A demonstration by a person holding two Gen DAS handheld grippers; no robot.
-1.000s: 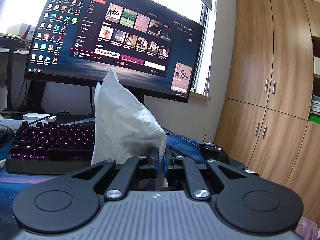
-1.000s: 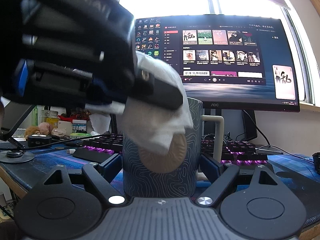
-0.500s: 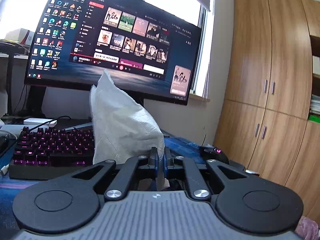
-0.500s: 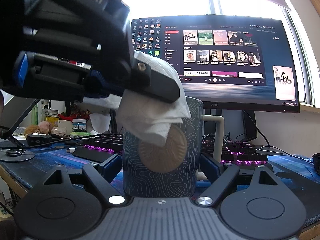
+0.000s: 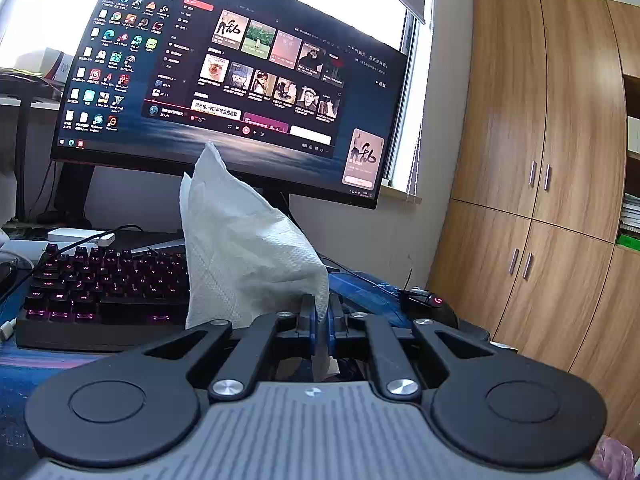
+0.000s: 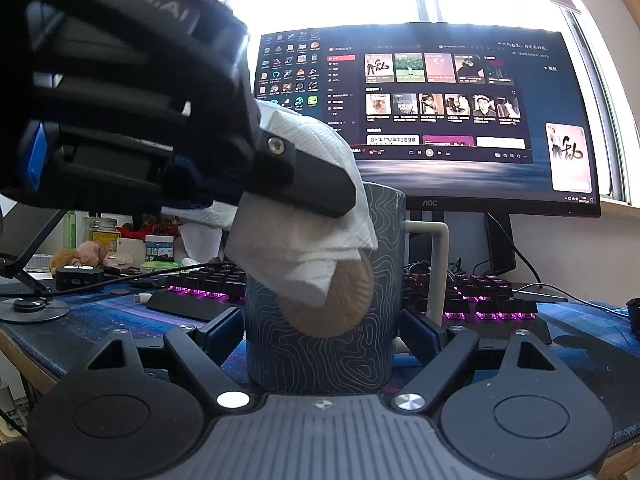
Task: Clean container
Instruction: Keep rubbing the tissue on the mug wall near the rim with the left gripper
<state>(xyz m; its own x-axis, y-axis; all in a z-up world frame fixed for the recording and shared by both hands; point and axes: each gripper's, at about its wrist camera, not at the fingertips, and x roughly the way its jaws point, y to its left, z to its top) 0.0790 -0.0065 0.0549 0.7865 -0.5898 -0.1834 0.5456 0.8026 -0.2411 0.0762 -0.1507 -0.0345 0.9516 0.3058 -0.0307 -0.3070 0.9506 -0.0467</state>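
A dark blue mug with a pale line pattern, a tan round patch and a grey handle stands upright on the desk. My right gripper is shut on the mug, one finger on each side. My left gripper is shut on a white paper towel. In the right wrist view the left gripper comes in from the upper left and holds the paper towel against the mug's near upper side and rim. The mug's inside is hidden.
A wide monitor stands behind the mug. A backlit keyboard lies between them; it also shows in the left wrist view. A mouse lies to the right. Wooden cupboards stand at far right. Clutter sits at the desk's left.
The left gripper with the paper towel has risen a little along the mug's side. The mug and the right gripper have not moved.
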